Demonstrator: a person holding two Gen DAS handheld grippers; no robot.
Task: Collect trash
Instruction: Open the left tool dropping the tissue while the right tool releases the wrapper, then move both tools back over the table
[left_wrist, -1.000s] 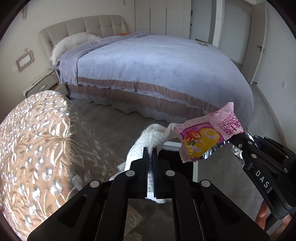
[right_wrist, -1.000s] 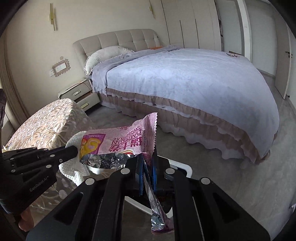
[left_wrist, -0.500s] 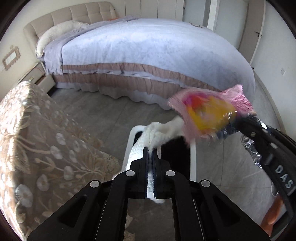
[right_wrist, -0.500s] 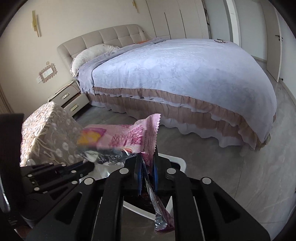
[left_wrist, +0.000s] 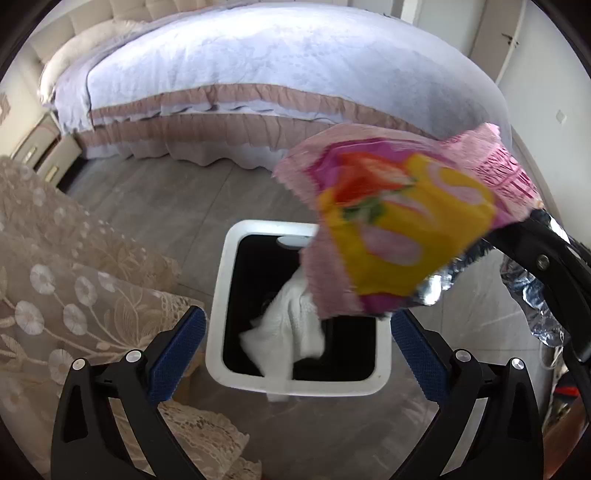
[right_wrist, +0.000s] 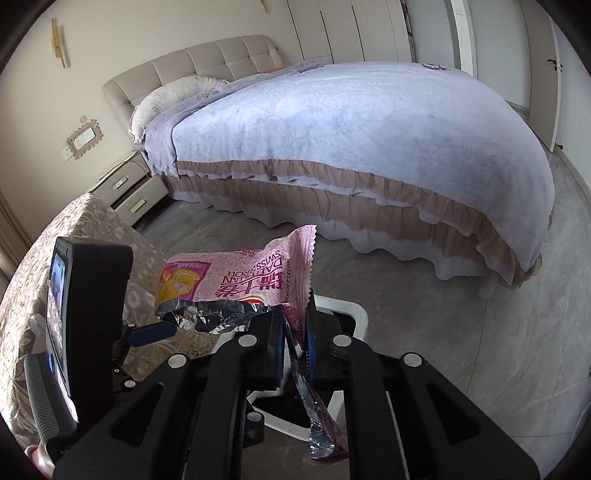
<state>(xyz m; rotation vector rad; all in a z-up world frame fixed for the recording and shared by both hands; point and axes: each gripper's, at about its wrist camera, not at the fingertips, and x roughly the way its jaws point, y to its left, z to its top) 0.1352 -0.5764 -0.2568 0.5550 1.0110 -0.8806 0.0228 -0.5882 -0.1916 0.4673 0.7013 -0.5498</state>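
Dropping step: the left tongs (left_wrist: 295, 347) have just sprung apart, pointing steeply down over the white bin (left_wrist: 221, 295); the white tissue (left_wrist: 288, 328) falls inside it. The right tongs (right_wrist: 295, 343) are clamped on a pink snack wrapper (right_wrist: 251, 280) just above the bin; releasing it likely comes next.

The white bin (left_wrist: 297, 384) is viewed steeply from close above by the left wrist; bin (right_wrist: 354, 314) and bed (right_wrist: 369, 122) are shared with the shallower right view.
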